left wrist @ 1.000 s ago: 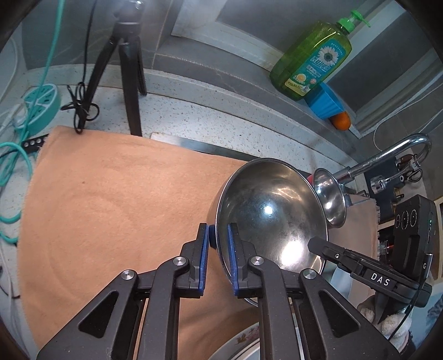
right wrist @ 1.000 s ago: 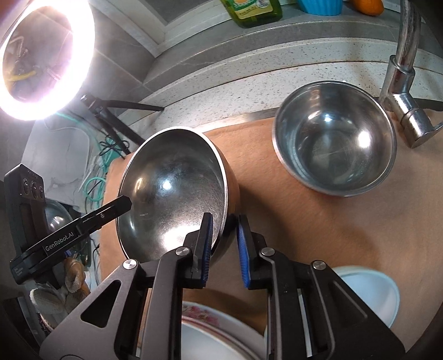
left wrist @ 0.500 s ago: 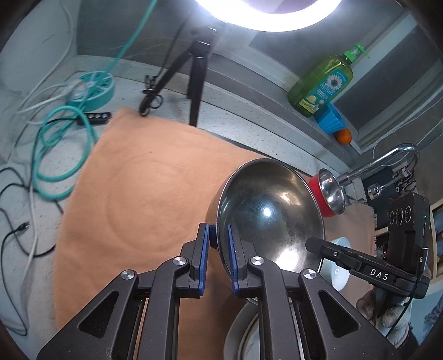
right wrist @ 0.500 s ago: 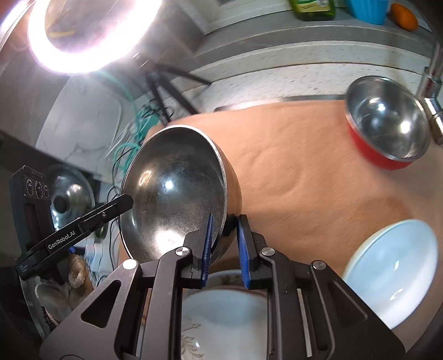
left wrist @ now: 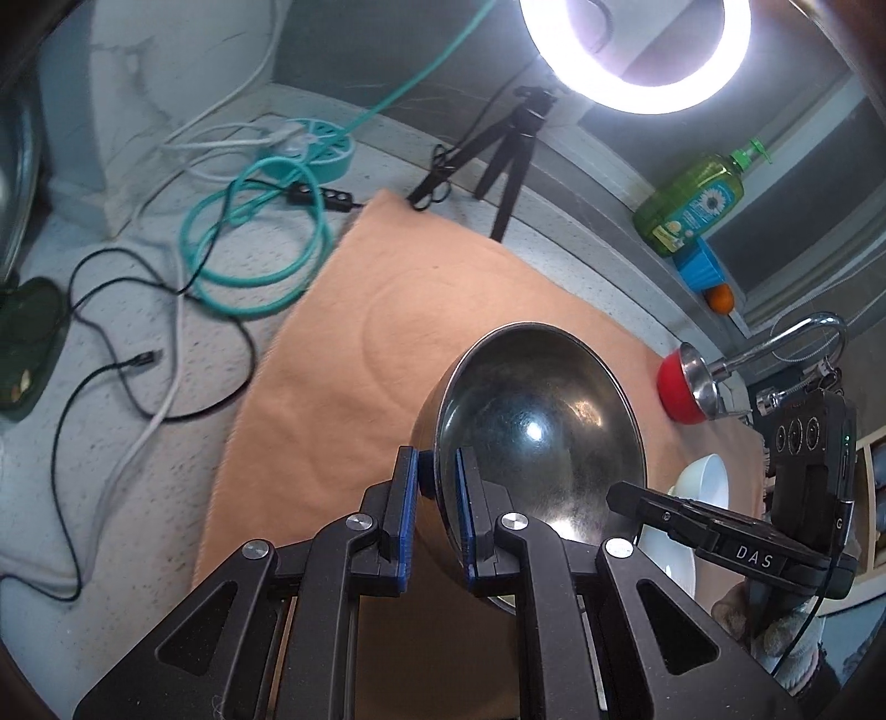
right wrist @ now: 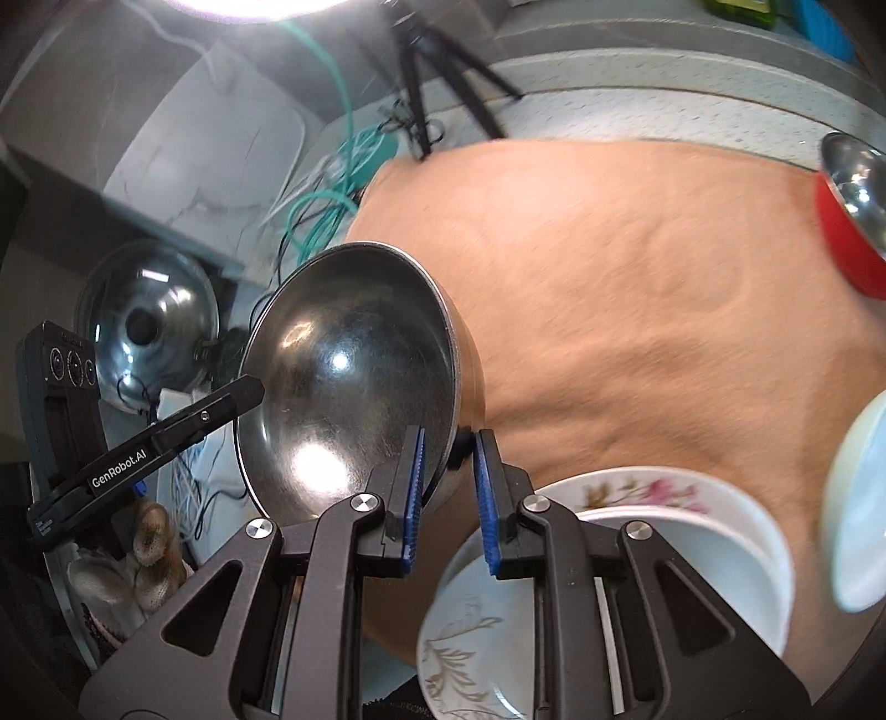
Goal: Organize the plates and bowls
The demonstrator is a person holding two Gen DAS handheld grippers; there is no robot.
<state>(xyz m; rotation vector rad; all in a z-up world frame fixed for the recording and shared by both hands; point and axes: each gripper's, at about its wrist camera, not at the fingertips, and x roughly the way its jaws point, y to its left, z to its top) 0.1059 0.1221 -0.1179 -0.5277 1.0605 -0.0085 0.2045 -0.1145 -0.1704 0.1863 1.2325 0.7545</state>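
Left wrist view | left gripper (left wrist: pixel 436 512) and right gripper (right wrist: pixel 448 493) clamped on steel bowl (left wrist: pixel 540 426) rim, opposite sides | above orange mat (left wrist: pixel 398 332) | lower level, release together

Ring light (left wrist: pixel 637 50) glare, blurred fisheye edges

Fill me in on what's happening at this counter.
A person holds a large steel bowl by opposite sides of its rim, the left gripper and the right gripper each clamped on it. It hangs tilted over an orange mat. A red-sided bowl, flowered dishes and a white bowl remain on the mat.
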